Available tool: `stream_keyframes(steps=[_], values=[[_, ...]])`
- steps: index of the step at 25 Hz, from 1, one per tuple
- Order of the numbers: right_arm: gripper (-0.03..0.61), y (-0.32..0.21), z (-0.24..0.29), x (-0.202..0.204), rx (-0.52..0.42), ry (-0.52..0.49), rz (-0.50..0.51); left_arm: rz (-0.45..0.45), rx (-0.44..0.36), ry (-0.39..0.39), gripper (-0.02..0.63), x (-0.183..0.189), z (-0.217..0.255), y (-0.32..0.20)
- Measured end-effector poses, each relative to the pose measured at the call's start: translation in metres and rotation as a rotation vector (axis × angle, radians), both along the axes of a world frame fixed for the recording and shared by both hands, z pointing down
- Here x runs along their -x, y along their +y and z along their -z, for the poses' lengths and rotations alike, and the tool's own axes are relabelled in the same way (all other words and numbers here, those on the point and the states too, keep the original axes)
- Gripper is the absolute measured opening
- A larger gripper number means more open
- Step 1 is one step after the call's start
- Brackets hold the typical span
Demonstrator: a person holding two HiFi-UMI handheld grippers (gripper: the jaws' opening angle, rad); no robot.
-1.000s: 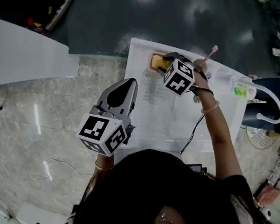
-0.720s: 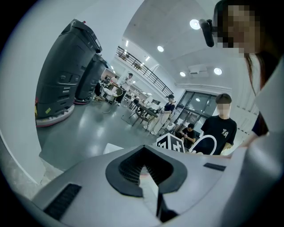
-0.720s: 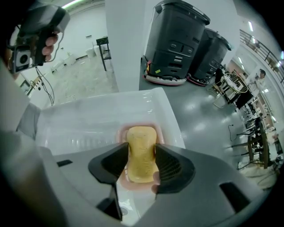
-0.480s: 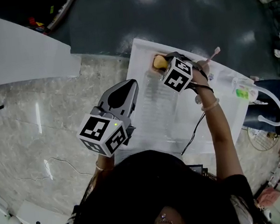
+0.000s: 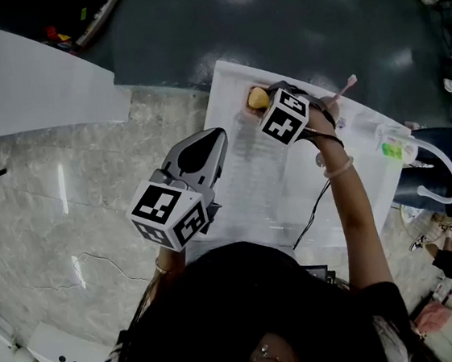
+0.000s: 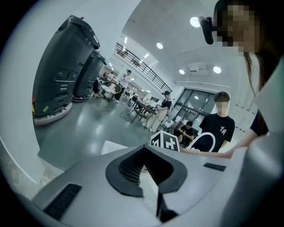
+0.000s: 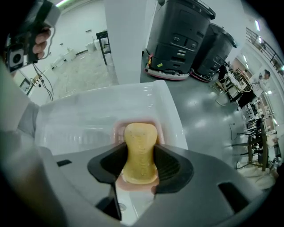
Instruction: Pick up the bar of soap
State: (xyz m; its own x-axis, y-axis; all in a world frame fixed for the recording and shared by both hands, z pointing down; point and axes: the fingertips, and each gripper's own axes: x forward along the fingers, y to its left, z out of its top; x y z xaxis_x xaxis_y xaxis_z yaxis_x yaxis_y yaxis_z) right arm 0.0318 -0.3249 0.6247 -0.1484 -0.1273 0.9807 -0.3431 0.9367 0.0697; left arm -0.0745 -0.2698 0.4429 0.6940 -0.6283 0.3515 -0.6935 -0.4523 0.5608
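My right gripper [image 7: 141, 170] opened over the soap
Its fingers have just been spreading and now straddle the yellow bar of soap [image 7: 140, 146], which lies in a pink dish [image 7: 114, 133] at centre frame. My left gripper [image 6: 151, 188] has its fingers together, empty.

A big open hall, like a lab or shared workspace: glossy grey floor [image 6: 88, 128], round ceiling lights [image 6: 194, 21], an upper walkway [image 6: 138, 66] with railings, tall black machines [image 7: 179, 37], and people [image 6: 166, 101] around tables [image 6: 141, 106] further off.

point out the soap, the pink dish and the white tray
soap [image 7: 141, 153], right gripper view, its middle
pink dish [image 7: 117, 131], right gripper view, upper left rim
white tray [image 5: 263, 188], head view, bare middle
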Motion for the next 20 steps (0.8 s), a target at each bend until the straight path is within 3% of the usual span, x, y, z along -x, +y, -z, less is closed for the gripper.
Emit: stream_keyframes(steps=[20], values=[[0.186, 0.001, 0.012, 0.001, -0.043, -0.06, -0.078, -0.018, -0.027, -0.019, -0.002, -0.004, 0.012, 0.006]])
